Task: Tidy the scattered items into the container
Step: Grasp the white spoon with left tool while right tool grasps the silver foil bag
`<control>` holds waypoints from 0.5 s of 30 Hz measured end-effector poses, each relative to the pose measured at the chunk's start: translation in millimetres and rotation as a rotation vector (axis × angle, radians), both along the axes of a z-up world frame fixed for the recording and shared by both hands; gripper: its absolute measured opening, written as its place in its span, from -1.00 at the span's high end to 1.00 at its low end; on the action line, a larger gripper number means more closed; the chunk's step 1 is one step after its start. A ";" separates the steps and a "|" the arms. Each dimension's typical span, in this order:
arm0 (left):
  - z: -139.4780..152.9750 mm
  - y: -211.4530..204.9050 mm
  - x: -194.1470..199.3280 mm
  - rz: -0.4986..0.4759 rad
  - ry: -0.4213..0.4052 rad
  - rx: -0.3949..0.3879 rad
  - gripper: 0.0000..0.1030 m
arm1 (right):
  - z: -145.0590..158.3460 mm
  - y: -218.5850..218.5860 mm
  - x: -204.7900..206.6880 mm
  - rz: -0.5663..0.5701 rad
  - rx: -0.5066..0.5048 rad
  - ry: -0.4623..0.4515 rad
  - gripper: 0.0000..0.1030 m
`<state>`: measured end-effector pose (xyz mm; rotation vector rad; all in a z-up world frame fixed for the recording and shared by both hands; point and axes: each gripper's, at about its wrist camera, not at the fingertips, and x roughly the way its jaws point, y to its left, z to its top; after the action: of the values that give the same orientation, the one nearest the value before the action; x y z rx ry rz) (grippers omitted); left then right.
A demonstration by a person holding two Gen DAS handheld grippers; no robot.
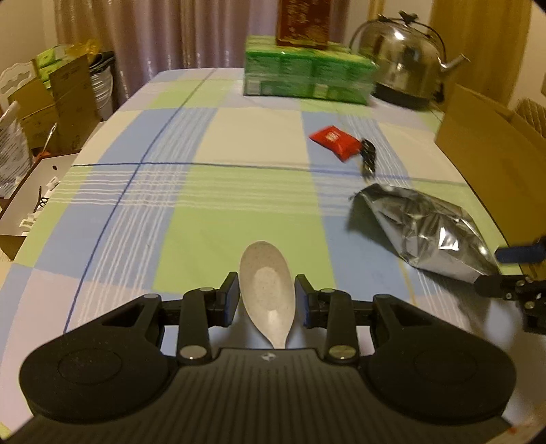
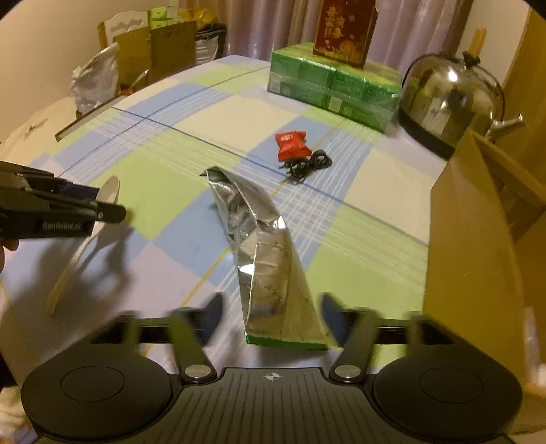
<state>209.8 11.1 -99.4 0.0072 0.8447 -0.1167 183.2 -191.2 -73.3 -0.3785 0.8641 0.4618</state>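
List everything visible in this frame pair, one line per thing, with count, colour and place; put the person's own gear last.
spoon: 1, speckled white, between the left gripper's fingers
foil pouch: 1, silver with green base, on the cloth between the right gripper's fingers
red packet: 1, red, mid-table
black cable: 1 coil, black, touching the red packet
cardboard box: 1, brown, right table edge
green packs: 1 wrapped stack, green, far end
red carton: 1, dark red and gold, on the green packs
kettle: 1, steel, far right
tablecloth: 1, blue, green and white check
left gripper: 1, black, around the spoon bowl
right gripper: 1, black, blurred, open around the pouch
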 end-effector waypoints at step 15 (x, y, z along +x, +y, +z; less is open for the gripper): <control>-9.1 -0.5 -7.3 -0.034 0.012 0.021 0.43 | -46.1 66.9 44.6 0.331 -0.332 0.038 -0.40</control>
<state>202.4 10.6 -108.5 0.0406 0.8579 -0.1396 227.8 -124.3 -119.4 -0.8283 0.9208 0.6337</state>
